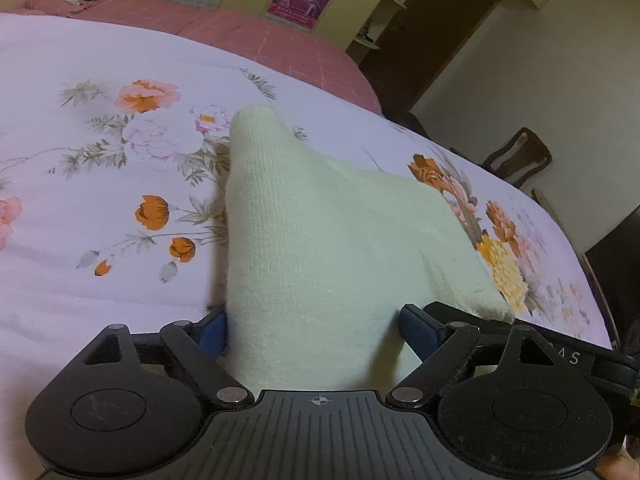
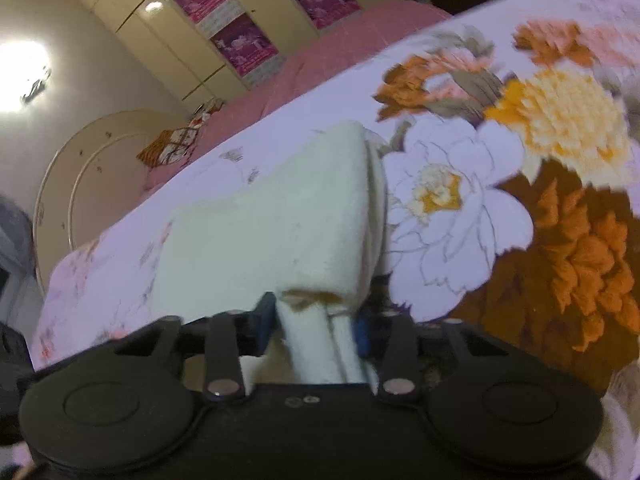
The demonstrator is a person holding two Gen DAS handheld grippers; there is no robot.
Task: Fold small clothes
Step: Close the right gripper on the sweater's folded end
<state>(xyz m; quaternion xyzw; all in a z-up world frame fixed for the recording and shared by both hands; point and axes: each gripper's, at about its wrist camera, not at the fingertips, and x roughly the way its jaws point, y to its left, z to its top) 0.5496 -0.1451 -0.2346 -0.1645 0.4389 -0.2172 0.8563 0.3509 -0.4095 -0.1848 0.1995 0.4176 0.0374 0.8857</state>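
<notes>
On the floral bedsheet (image 1: 100,168), the right gripper (image 2: 316,320) fingers clamp the pale knit garment (image 1: 320,232); the left gripper (image 1: 314,324) fingers stand apart around it.

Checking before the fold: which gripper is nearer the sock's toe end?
Cannot tell. The left gripper straddles one end of the pale sock; the right gripper pinches a bunched end.

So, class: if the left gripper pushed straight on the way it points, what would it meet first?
The pale knitted garment: it already lies between the left gripper jaws and stretches ahead. Beyond it comes the floral bedspread, though depth is hard to judge.
</notes>
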